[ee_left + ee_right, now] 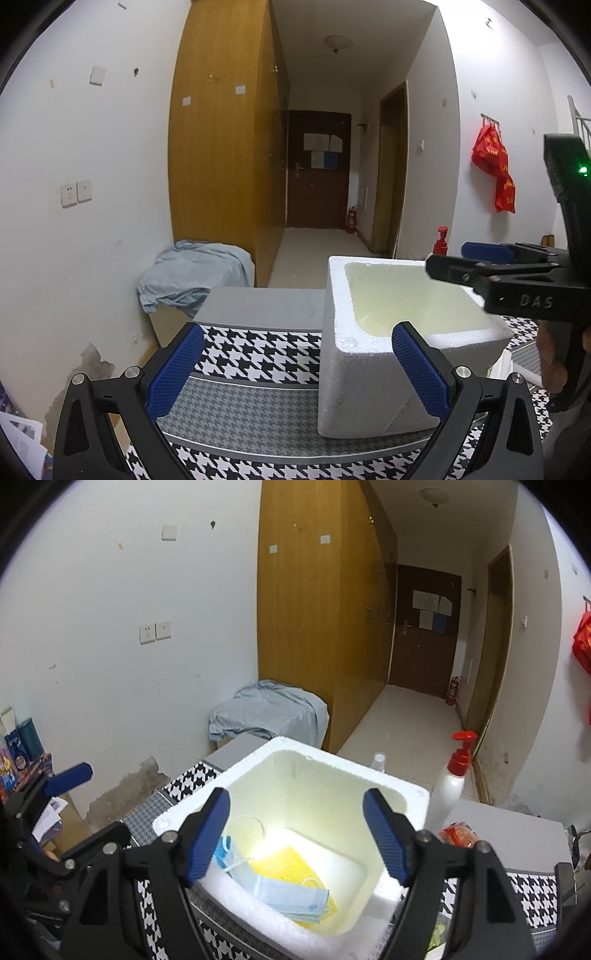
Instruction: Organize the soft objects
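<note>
A white foam box (373, 369) stands on the houndstooth-patterned table (251, 354). In the right wrist view the box (280, 753) holds a blue face mask (295, 895) lying on a yellow cloth (288, 864), with another blue mask (225, 849) at its left wall. My right gripper (295, 834) is open and empty, hovering over the box; it also shows in the left wrist view (454, 262). My left gripper (295, 369) is open and empty, in front of the box's left side.
A white pump bottle with a red top (450, 786) and a red packet (458, 834) stand right of the box. A light blue cloth (192, 273) drapes a low cabinet beyond the table. A wooden wardrobe (221, 147) and hallway lie behind.
</note>
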A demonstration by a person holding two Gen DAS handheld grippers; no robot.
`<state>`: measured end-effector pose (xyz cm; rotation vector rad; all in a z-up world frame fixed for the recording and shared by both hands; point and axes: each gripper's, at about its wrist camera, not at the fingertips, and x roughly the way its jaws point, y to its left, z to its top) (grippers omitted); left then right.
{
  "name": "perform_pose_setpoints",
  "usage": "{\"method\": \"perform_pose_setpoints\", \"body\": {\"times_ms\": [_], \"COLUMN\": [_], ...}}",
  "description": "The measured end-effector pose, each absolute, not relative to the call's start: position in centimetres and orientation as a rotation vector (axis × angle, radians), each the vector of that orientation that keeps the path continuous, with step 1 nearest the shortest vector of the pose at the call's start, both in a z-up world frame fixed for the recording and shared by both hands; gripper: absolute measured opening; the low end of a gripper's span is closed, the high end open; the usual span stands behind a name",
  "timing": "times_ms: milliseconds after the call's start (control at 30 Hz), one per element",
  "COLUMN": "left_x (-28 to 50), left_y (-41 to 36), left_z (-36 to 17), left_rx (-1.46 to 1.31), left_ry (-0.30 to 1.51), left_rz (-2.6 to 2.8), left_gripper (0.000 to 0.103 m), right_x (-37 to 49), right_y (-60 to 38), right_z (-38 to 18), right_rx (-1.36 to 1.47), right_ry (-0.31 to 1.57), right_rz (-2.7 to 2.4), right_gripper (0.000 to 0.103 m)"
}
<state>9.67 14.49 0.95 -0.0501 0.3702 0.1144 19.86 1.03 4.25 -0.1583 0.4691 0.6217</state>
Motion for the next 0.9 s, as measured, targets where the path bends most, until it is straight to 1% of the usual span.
{"method": "perform_pose_setpoints", "body": {"times_ms": [233,733,833,900], "left_x": [9.2,6.9,6.6,6.4], "left_y": [13.5,11.1,10.6,10.2], "left_z": [1.6,3.4,3.4,3.5], "left_rx": [-0.035,-0.026,-0.023,-0.021], "left_ry": [0.362,0.322,0.319,0.317], "left_rz": [0.115,0.094,0.088,0.084], "left_gripper": [0.102,0.102,0.102,0.102], "right_x": [18.7,14.6,14.1,13.8], "right_y": [-0.7,-3.0,-3.7,-4.2], "right_z": [4.8,5.4,5.2,5.1], "right_rx": [-0.119,-0.126,-0.108,-0.099], "right_ry": [0.435,0.345,0.333,0.324], "right_rz": [0.613,0.587,0.588,0.585], "right_gripper": [0.083,0.086,0.1,0.1]}}
